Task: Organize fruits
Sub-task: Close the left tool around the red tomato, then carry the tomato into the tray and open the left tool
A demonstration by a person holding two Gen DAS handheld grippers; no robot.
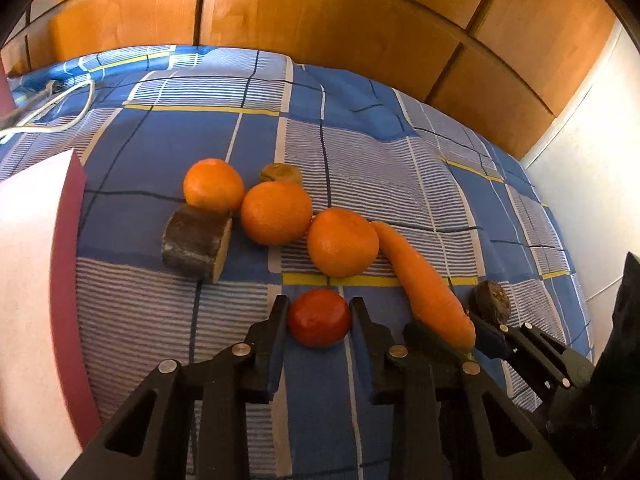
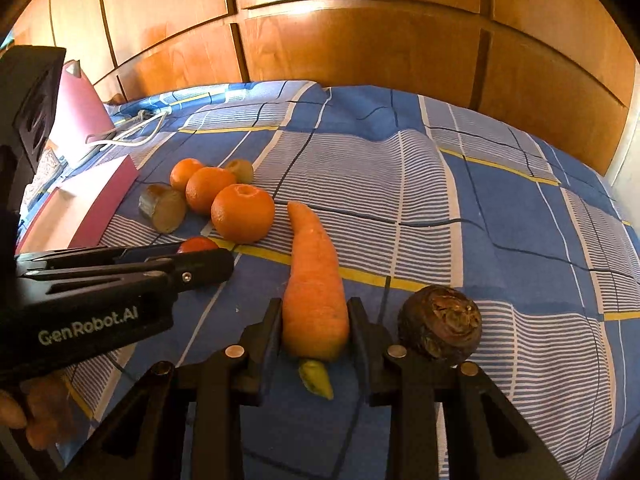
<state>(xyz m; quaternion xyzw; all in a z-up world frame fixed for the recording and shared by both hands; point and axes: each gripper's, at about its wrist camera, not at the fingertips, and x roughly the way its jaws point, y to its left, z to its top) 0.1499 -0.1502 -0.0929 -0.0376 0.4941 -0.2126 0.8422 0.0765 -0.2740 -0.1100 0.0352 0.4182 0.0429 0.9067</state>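
Note:
A small red tomato (image 1: 319,322) sits on the blue checked bedspread (image 1: 400,168) with my left gripper (image 1: 319,302) shut on it, one pad against each side. To its right lies a long carrot (image 2: 314,272); my right gripper (image 2: 315,306) is shut on its thick end, where a green stub pokes out. Three oranges (image 1: 276,213) lie in a diagonal row beyond the tomato, a kiwi (image 1: 282,174) behind them. In the right wrist view the left gripper's fingers (image 2: 208,268) reach in from the left and hide most of the tomato (image 2: 198,245).
A cut dark-skinned root piece (image 1: 198,244) lies left of the oranges. A round dark root (image 2: 440,322) rests just right of the carrot. A pink-edged white box (image 1: 36,280) stands at the left, a white cable (image 1: 60,108) behind it. Wooden wardrobe doors (image 1: 320,28) back the bed.

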